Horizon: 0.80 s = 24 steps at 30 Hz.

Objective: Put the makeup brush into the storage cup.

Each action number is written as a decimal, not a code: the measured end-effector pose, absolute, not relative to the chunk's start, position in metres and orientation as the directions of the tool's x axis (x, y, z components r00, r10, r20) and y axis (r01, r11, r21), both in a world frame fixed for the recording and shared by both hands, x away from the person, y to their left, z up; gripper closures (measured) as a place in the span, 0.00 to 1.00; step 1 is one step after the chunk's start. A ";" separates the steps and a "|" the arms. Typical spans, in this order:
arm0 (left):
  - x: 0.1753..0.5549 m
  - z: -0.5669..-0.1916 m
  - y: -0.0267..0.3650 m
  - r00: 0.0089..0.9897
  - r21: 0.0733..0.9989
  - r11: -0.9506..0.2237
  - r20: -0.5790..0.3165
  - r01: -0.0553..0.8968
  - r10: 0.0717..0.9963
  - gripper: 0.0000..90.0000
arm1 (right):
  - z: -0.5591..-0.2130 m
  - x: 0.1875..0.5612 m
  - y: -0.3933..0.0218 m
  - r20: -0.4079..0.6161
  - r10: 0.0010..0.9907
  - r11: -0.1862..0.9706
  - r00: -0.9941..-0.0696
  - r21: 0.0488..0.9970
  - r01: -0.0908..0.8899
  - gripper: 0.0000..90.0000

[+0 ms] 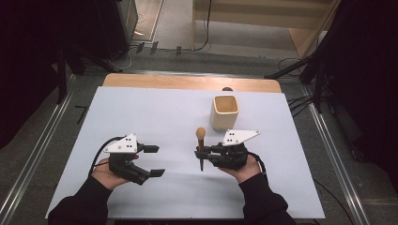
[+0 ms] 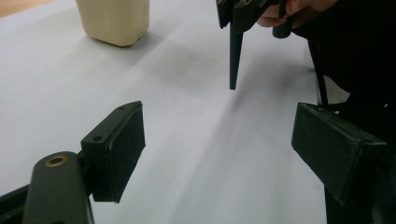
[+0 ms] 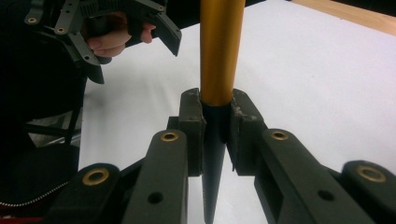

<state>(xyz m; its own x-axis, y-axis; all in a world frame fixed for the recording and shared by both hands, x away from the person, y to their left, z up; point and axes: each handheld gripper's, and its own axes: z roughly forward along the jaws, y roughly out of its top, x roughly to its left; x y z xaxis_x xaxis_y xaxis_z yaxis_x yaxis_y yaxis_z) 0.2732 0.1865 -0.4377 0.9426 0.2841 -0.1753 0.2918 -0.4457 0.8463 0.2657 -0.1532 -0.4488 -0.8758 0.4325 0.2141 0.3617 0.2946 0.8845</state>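
Gold-and-black tapered tool with rounded wooden knob [image 1: 201, 146] — upright, clamped in right gripper [image 1: 202, 153] above white table sheet [image 1: 169, 117], near cream square cup [image 1: 225, 111]. Left gripper [image 1: 154, 161] — released, jaws wide, nothing between, well apart at left.

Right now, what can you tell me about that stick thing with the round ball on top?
The stick is a slim tool with a round tan ball on top, a golden-brown shaft and a dark tip that tapers to a point. It stands upright, tip down, just above the white table cover. The right gripper is shut on it where gold meets black; nothing else touches it. The cream cup stands close behind it.
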 end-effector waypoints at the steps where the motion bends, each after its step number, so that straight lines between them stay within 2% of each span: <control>1: 0.273 -0.439 0.188 0.941 0.847 -0.442 -0.179 0.295 0.286 0.20 | -0.449 0.266 -0.154 0.213 0.435 0.294 -0.875 0.885 0.362 0.88; 11: 0.264 -0.443 0.207 0.927 0.882 -0.374 -0.157 0.286 0.339 0.19 | -0.443 0.266 -0.162 0.208 0.461 0.286 -0.863 0.885 0.367 0.88; 14: 0.262 -0.444 0.213 0.927 0.897 -0.332 -0.178 0.291 0.331 0.18 | -0.442 0.267 -0.166 0.211 0.471 0.277 -0.857 0.887 0.371 0.88; 24: 0.253 -0.442 0.228 0.917 0.921 -0.295 -0.132 0.254 0.377 0.17 | -0.435 0.267 -0.177 0.205 0.508 0.260 -0.837 0.890 0.376 0.88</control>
<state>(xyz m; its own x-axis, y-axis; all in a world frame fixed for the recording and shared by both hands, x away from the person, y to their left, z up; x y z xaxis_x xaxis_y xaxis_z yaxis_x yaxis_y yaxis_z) 0.2526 0.2279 -0.4417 0.9166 0.3775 -0.1321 0.2543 -0.2951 0.9210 0.2668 -0.1774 -0.4345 -0.8366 0.5080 0.2050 0.3757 0.2599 0.8895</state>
